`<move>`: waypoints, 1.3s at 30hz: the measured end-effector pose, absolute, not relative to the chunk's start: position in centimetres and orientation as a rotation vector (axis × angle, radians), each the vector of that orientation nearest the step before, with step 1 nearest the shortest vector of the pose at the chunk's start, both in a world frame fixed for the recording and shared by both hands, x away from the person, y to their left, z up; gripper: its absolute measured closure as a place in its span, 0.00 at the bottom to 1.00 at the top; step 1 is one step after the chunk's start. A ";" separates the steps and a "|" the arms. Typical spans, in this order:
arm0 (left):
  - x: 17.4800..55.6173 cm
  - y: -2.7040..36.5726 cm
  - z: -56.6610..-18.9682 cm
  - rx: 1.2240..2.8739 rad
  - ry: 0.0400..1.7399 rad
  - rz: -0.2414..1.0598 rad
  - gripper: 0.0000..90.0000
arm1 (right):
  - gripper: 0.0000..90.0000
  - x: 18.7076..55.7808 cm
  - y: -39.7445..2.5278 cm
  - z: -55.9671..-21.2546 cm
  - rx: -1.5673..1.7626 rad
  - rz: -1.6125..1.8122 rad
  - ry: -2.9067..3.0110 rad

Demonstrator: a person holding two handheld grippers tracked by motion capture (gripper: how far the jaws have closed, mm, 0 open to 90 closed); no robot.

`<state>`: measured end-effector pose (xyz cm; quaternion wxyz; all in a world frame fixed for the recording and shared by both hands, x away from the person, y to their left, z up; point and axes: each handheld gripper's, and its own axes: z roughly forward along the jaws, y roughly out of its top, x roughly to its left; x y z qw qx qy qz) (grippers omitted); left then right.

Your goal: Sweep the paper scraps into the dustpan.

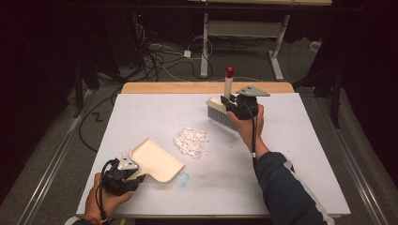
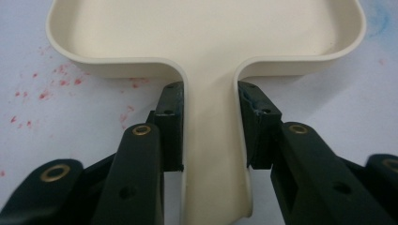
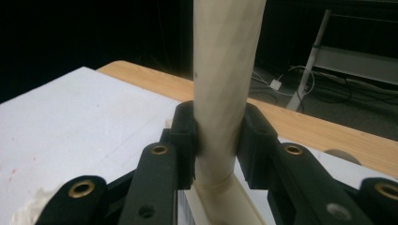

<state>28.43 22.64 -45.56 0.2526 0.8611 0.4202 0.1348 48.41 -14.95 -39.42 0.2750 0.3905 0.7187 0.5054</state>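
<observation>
The cream dustpan [image 1: 157, 161] at seven o'clock on the white worktop [image 1: 291, 140] looks light, stiff and slick; the left tool [image 2: 211, 129] is clamped on its flat handle. The right tool [image 3: 220, 140] is closed around the brush [image 1: 224, 110] by its round handle, bristles down at one o'clock. Between them lie white scraps [image 1: 191, 141].

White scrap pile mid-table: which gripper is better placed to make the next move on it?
Right, probably. The right gripper is shut on the brush, bristles down beyond the scrap pile, so it can sweep it toward the dustpan. The left gripper is shut on the dustpan's handle and need only steady it.
</observation>
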 end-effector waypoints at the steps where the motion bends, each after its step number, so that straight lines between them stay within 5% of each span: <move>1: 28.4 22.6 -45.5 2.343 1.140 0.365 0.71 | 0.80 48.5 -14.6 -39.6 1.056 1.364 1.920; 14: 28.7 21.8 -45.6 2.366 1.100 0.346 0.71 | 0.80 48.5 -8.8 -41.9 1.017 1.439 1.993; 39: 29.6 19.6 -45.8 2.416 1.078 0.312 0.71 | 0.79 43.5 -6.4 -42.4 0.853 1.477 2.115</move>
